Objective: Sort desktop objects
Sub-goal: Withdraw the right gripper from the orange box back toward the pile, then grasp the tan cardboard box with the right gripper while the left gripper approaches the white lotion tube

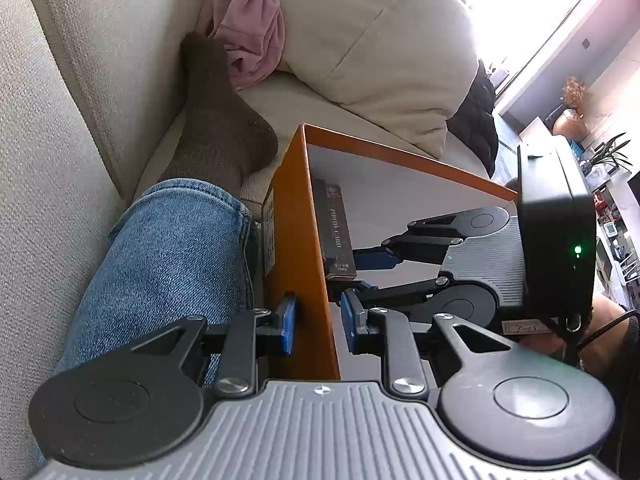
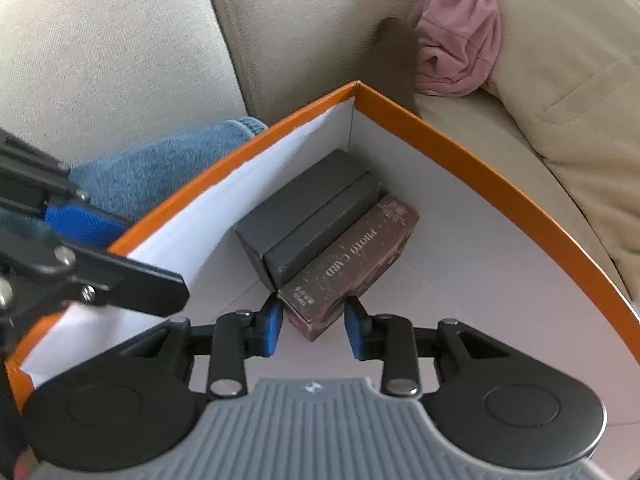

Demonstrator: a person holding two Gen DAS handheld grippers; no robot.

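An orange box with a white inside (image 2: 480,172) rests on a sofa. A dark grey box (image 2: 308,216) lies in its far corner, and a brown "PHOTO CARD" box (image 2: 352,268) lies against it. My right gripper (image 2: 314,326) is inside the orange box, its blue pads on either side of the brown box's near end, with slight gaps showing. My left gripper (image 1: 318,322) straddles the orange box's near wall (image 1: 300,240), one pad outside and one inside, with gaps on both sides. The right gripper (image 1: 360,276) and the brown box (image 1: 336,228) also show in the left wrist view.
A leg in blue jeans (image 1: 168,256) with a brown sock (image 1: 216,120) lies beside the orange box. A pink cloth (image 1: 252,28) and a cream cushion (image 1: 380,40) lie behind it. The sofa back (image 2: 112,48) rises on the left.
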